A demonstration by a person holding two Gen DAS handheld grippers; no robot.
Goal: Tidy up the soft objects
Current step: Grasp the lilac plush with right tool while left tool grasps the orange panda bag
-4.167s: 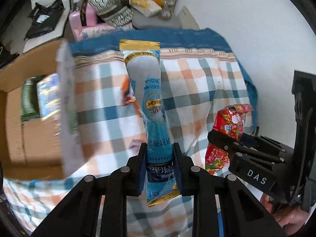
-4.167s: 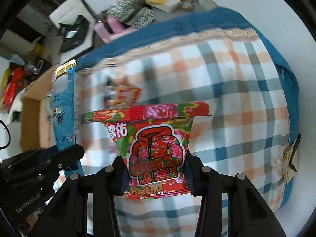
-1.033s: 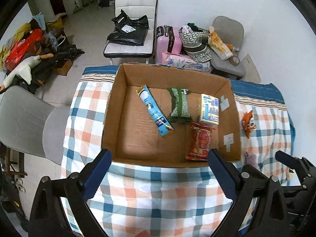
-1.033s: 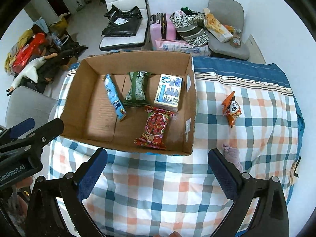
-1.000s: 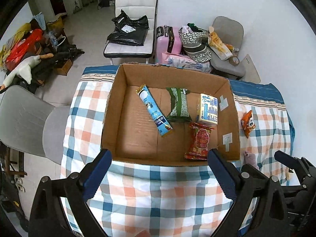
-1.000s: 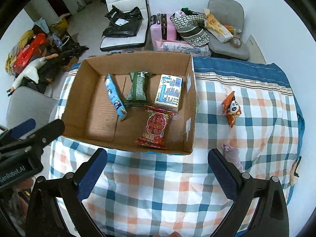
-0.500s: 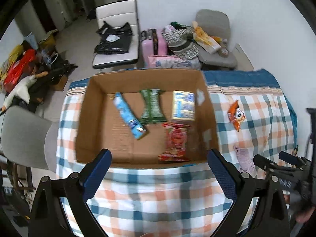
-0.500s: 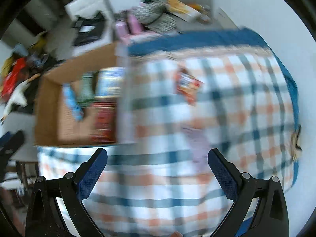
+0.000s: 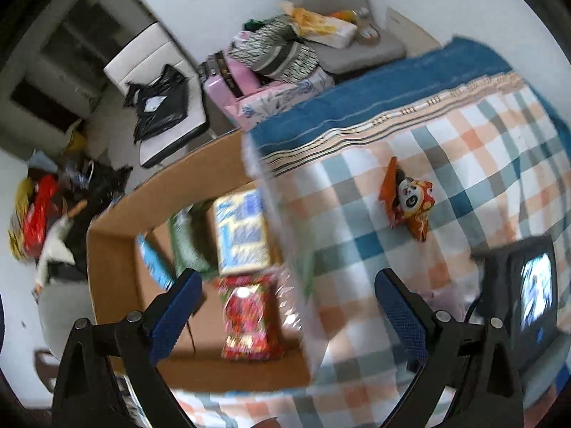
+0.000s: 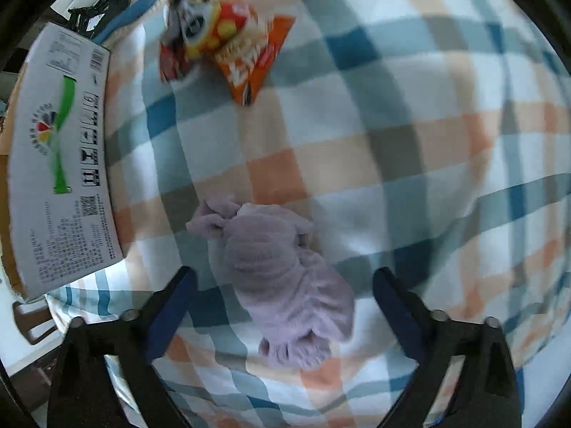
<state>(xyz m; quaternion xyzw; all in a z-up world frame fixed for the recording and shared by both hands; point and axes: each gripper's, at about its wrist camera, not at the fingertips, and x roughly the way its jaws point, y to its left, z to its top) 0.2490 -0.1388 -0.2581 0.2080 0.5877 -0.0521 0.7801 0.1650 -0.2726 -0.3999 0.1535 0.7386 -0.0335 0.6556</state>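
Cardboard forms the box (image 9: 117, 285) at the left of the left wrist view, and 4 packets already lie inside it: a blue stick packet (image 9: 155, 267), a green packet (image 9: 185, 246), a blue-and-white packet (image 9: 241, 232) and a red flowered packet (image 9: 249, 321), blurred but readable. The left gripper (image 9: 287, 306) hangs above the box's near right corner with its jaws spread wide and nothing between them. Further right, on the checked cloth (image 9: 481, 142), an orange panda snack bag (image 9: 410, 196) lies outside the box.

In the right wrist view, the printed box wall (image 10: 60, 164) stands at the left, the same snack bag (image 10: 228, 46) lies beyond, and a purple plush toy (image 10: 285, 274) lies just ahead of the right gripper (image 10: 285, 303), whose jaws are wide apart on either side of it without touching.

By my reading, 4 items are sorted and 2 remain on the cloth; the plush looks next.
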